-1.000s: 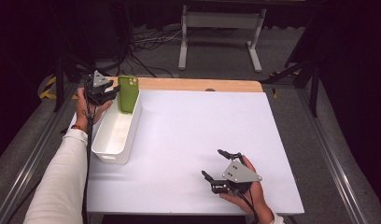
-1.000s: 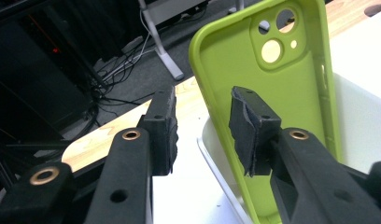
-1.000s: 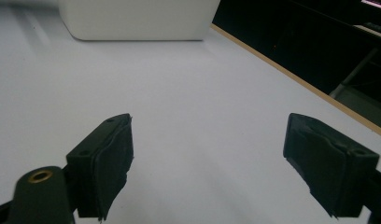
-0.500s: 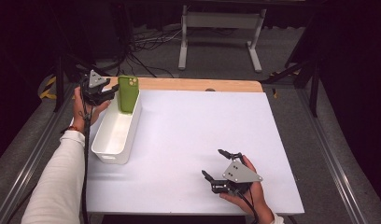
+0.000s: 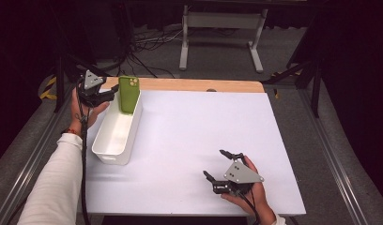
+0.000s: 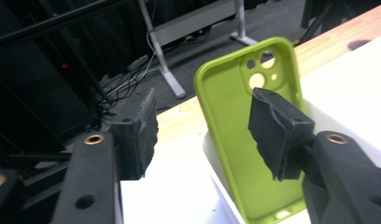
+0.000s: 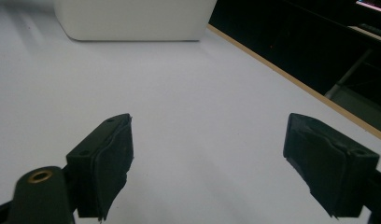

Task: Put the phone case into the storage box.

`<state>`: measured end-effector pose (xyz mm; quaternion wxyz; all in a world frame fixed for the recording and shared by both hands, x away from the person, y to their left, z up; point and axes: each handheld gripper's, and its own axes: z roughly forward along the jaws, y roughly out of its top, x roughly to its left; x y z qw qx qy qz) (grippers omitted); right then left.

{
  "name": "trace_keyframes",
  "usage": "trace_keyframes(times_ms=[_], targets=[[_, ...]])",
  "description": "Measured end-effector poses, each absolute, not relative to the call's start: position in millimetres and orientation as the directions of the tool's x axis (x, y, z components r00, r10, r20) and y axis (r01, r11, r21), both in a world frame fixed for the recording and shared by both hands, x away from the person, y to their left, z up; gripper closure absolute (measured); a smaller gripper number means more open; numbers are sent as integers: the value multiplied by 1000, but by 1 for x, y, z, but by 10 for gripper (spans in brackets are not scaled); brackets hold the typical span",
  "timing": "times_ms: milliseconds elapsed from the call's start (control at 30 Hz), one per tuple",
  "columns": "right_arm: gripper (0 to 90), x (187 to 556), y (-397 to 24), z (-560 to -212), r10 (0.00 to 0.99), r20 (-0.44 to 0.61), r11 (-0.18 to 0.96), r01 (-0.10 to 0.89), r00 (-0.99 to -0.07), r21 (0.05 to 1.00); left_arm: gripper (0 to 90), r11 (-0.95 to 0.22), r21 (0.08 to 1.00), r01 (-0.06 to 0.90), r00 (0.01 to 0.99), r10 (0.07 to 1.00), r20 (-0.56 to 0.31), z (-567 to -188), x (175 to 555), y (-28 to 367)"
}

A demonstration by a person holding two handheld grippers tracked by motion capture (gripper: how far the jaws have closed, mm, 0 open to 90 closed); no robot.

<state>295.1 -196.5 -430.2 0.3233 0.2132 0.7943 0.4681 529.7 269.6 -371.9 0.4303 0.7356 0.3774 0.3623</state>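
Observation:
A green phone case (image 5: 128,93) stands on end in the far end of a white bin (image 5: 110,136), leaning on its wall. My left gripper (image 5: 112,93) hovers just left of it. In the left gripper view, the case (image 6: 235,130) shows its hollow inside and camera holes beyond the left gripper (image 6: 205,112). Its jaws have just been opening and stand apart, with neither pad pressing on the case. My right gripper (image 5: 214,163) rests on the white table near the front right, open. Its jaws (image 7: 209,140) have nothing between them.
The white tabletop (image 5: 194,126) has a wooden strip (image 5: 194,85) along its far edge. The bin (image 7: 132,18) appears far off in the right gripper view. Dark floor, cables and a metal stand (image 5: 222,28) lie beyond the table.
The left gripper's jaws have spread apart beside the green case. The case stays standing in the bin. The right hand has not moved.

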Motion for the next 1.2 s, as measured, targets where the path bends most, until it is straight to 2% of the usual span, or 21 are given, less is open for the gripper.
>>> trace_keyframes(times_ms=[467, 900, 1200], targets=[[167, 295, -199, -428, 645, -320, 469, 28, -694, 883, 268, -288, 935, 205, 477, 864, 162, -365, 500, 271], [167, 294, -200, -428, 647, -323, 469, 26, -691, 883, 200, -221, 964, 149, 508, 853, 118, -361, 467, 271], [167, 295, -198, -429, 641, -327, 477, 26, -695, 878, 156, -224, 966, 126, 540, 832, 123, -362, 454, 268]])
